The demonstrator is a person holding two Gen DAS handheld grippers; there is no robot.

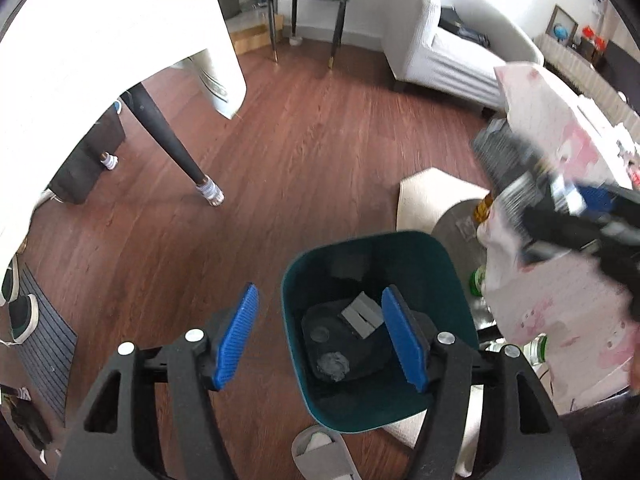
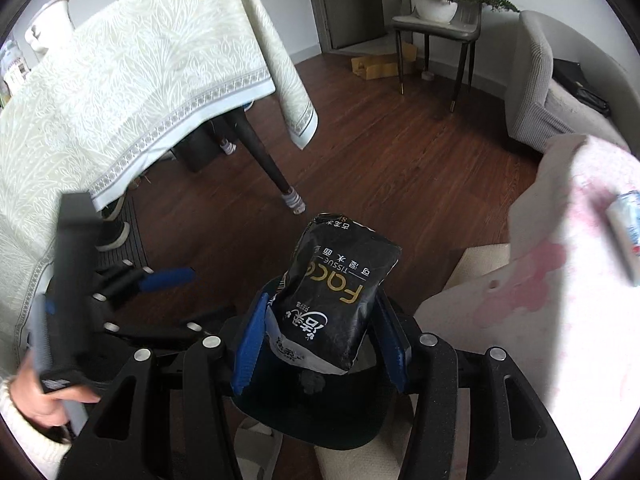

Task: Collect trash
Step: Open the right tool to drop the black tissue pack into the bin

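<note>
Pack: a black tissue pack (image 2: 340, 296), soft and half crushed, is clamped at its lower end between the blue pads (image 2: 249, 344) of the right gripper (image 2: 320, 344); it stands directly above the bin, probably so that it falls inside when let go.
Bin: the dark teal bin (image 1: 292, 280) stands on the wooden floor (image 1: 280, 160) and is the landmark here; its mouth is open and faces up.
In the bin: a crumpled paper ball (image 1: 333, 366), a grey block (image 1: 362, 314) and a dark flat piece lie on its bottom, so some trash seems collected already.
Left gripper: the left gripper (image 1: 320, 340) hangs over the bin's near left rim, its jaws about half apart with nothing between them; one pad is over the bin, the other over the floor beside it.
Right gripper from the left: a blurred shape to the right of the bin and above it.
Beyond the bin: a slipper (image 1: 320, 450) on its near side, a pale rug (image 1: 432, 196) and green bottles (image 1: 478, 280) to its right, a surface with a cloth (image 2: 140, 92) well apart to its left.
Judgement: the drop of the pack looks like the step in hand.
</note>
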